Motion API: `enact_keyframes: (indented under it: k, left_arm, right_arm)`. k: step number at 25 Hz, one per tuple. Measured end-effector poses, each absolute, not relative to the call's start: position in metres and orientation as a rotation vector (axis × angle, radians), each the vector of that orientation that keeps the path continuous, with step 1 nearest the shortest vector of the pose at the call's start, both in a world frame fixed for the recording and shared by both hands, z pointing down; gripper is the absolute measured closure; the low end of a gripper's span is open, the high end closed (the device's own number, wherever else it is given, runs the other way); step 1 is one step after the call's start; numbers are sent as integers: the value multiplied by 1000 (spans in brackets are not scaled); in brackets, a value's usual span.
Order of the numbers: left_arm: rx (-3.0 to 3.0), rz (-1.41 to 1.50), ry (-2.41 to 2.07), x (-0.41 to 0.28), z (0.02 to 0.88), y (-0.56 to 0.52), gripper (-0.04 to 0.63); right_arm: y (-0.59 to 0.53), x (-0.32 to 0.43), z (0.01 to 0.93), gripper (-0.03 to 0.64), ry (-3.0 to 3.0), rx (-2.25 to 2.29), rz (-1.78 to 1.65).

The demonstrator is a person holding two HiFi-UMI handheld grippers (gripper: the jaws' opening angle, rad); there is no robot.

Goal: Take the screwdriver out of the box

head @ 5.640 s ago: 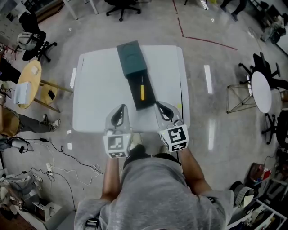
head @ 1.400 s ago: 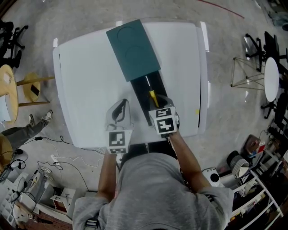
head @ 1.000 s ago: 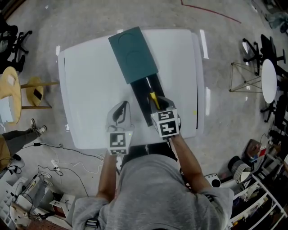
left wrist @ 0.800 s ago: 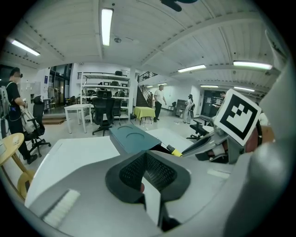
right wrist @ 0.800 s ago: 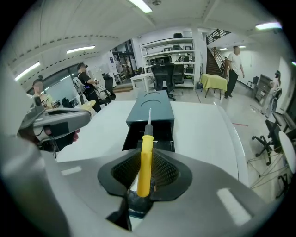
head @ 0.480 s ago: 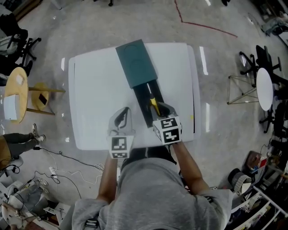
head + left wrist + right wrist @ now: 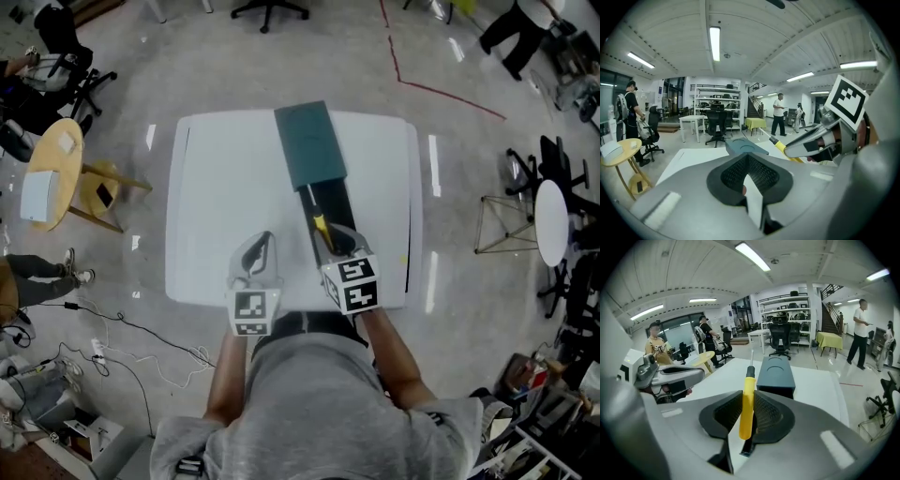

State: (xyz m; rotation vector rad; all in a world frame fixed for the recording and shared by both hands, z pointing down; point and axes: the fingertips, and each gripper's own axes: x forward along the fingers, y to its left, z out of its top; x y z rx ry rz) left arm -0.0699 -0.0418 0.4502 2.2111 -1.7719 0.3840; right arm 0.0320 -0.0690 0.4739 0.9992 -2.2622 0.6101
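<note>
A dark teal box (image 7: pixel 309 145) lies on the white table (image 7: pixel 225 187), its black drawer (image 7: pixel 335 199) pulled out toward me. My right gripper (image 7: pixel 330 234) is shut on the yellow handle of the screwdriver (image 7: pixel 320 226), just above the drawer's near end. In the right gripper view the screwdriver (image 7: pixel 749 380) stands between the pads of the right gripper (image 7: pixel 750 401), its shaft pointing at the box (image 7: pixel 776 373). My left gripper (image 7: pixel 258 246) hovers left of the drawer, shut and holding nothing. The left gripper view shows the left gripper (image 7: pixel 749 161), the box (image 7: pixel 743 146) and the screwdriver (image 7: pixel 780 146).
A round wooden side table (image 7: pixel 52 173) stands left of the table, and a round white table (image 7: pixel 553 202) to the right. Office chairs (image 7: pixel 267 11) stand beyond the far edge. Cables (image 7: pixel 122 337) trail on the floor at lower left. People stand in the background.
My right gripper has lifted the screwdriver up from the drawer floor, toward me. The left gripper has risen too. The head view has shifted, so the table looks smaller.
</note>
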Motion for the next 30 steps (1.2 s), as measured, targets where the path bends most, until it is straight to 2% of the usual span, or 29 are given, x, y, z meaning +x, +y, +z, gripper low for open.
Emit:
enact_keyframes:
  k: [15,30]
  left_arm:
    - [1990,330,-2039,-149,428,-1,583]
    - [1690,306,-2217,-231,446,39,583]
  right_arm:
    - [-44,-57,453,540,-2384,704,516]
    - [-25,-157,479,540,-2394,381,452]
